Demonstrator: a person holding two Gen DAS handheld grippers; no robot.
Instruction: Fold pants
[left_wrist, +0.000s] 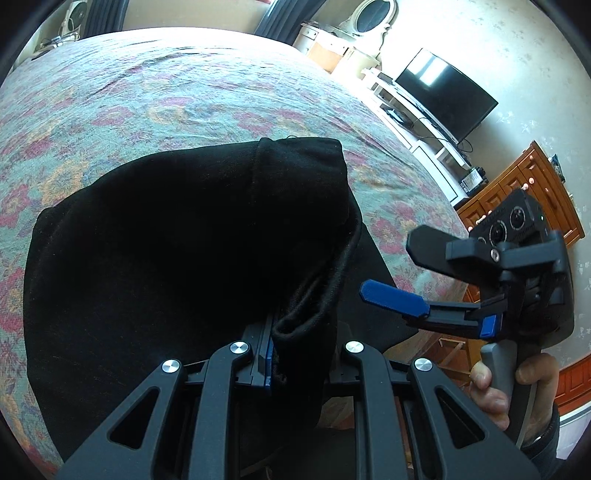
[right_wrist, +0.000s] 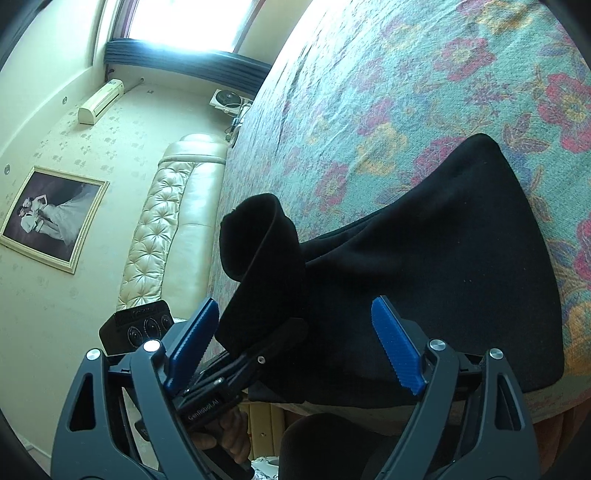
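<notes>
Black pants (left_wrist: 166, 258) lie folded on the floral bedspread (left_wrist: 184, 96). My left gripper (left_wrist: 291, 343) is shut on a bunched edge of the pants at the near side, and the cloth hides its right finger. In the right wrist view that edge rises as a black strip (right_wrist: 258, 251) from the left gripper (right_wrist: 258, 354), while the rest of the pants (right_wrist: 443, 277) stays flat on the bed. My right gripper (right_wrist: 295, 347) stands open, its blue pads (right_wrist: 399, 350) wide apart over the near part of the pants, not pressing on cloth. It also shows open beside the pants as the right gripper (left_wrist: 391, 269).
The bed's edge (left_wrist: 424, 192) runs past on the right, with a TV (left_wrist: 447, 92) on a white stand and a wooden dresser (left_wrist: 517, 192) beyond. A padded cream headboard (right_wrist: 166, 236) and a framed picture (right_wrist: 51, 218) lie left of the bed. A hand (left_wrist: 491, 391) holds the right gripper's handle.
</notes>
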